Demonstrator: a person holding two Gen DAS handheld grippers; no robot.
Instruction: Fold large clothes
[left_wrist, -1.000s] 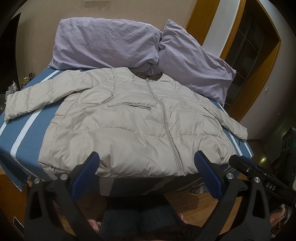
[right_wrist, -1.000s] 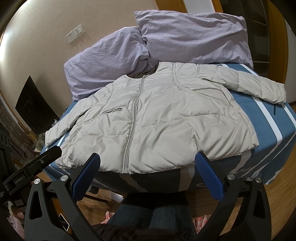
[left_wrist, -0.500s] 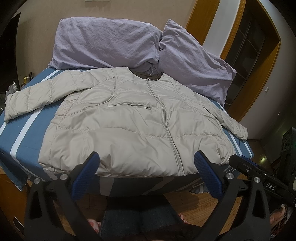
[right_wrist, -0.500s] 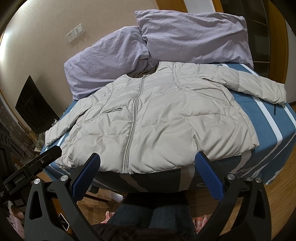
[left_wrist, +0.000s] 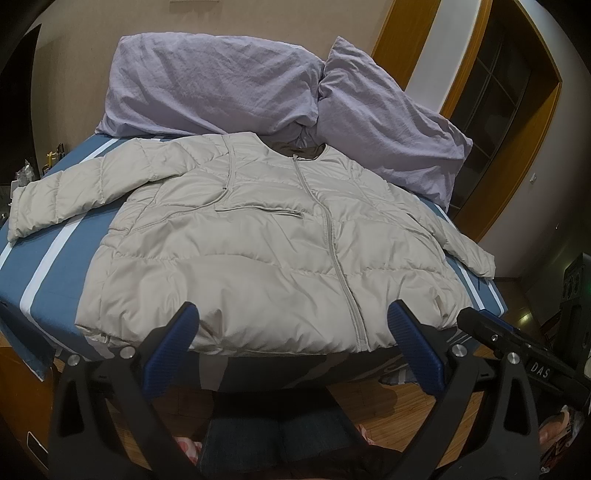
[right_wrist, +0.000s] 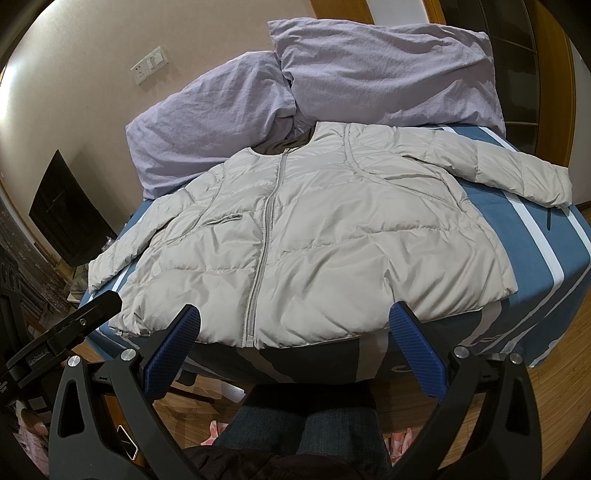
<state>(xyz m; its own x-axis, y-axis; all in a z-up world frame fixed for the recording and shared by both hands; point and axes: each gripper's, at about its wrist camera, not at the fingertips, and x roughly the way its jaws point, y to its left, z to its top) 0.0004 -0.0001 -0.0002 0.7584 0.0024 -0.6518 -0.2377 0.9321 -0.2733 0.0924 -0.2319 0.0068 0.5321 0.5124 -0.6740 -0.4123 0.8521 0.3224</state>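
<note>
Blue white-striped bed (left_wrist: 44, 254), beige puffer jacket (left_wrist: 258, 266) spread flat, two lilac pillows (left_wrist: 214, 99), perhaps propped against the wall

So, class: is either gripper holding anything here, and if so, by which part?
Nothing is held. The left gripper and right gripper are both open, short of the jacket lying flat on the bed.

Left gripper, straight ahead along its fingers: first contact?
Likely the beige puffer jacket, at its near hem by the zipper, laid flat on the bed. The left gripper is open, nothing between; depth is uncertain.
</note>
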